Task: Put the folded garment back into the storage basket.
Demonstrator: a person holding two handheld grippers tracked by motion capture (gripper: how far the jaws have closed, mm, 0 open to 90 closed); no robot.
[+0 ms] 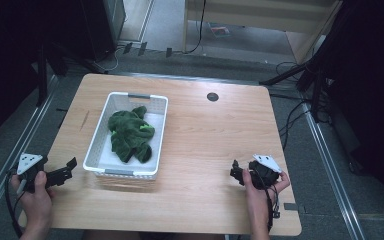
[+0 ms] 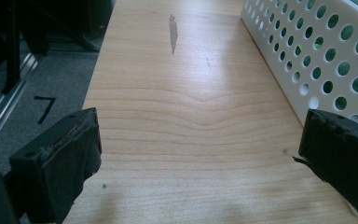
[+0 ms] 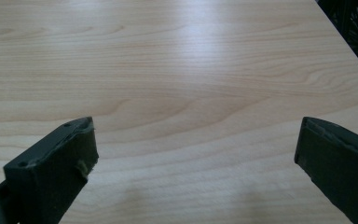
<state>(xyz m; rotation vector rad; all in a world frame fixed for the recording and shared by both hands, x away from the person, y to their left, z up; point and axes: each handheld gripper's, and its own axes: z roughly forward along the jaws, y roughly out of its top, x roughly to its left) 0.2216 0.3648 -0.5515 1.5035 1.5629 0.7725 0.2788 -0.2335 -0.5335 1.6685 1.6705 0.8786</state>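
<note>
Green towel [image 1: 130,134], crumpled in the white basket [image 1: 96,146] on the left half of the wooden table [image 1: 215,145].

It looks soft and fuzzy, bunched into a lumpy heap, and you can see its green through the round holes punched in the basket's plastic wall [image 2: 335,56]. The basket is rectangular with grey handles at both short ends. Your left gripper [image 1: 69,169] sits near the table's left edge, just beside the basket's near corner, jaws spread wide with nothing between them. Your right gripper [image 1: 236,173] is well apart from it on the right, jaws wide open too over bare, pale wood grain [image 3: 191,93]. The jaw pads look like worn black rubber.
</note>
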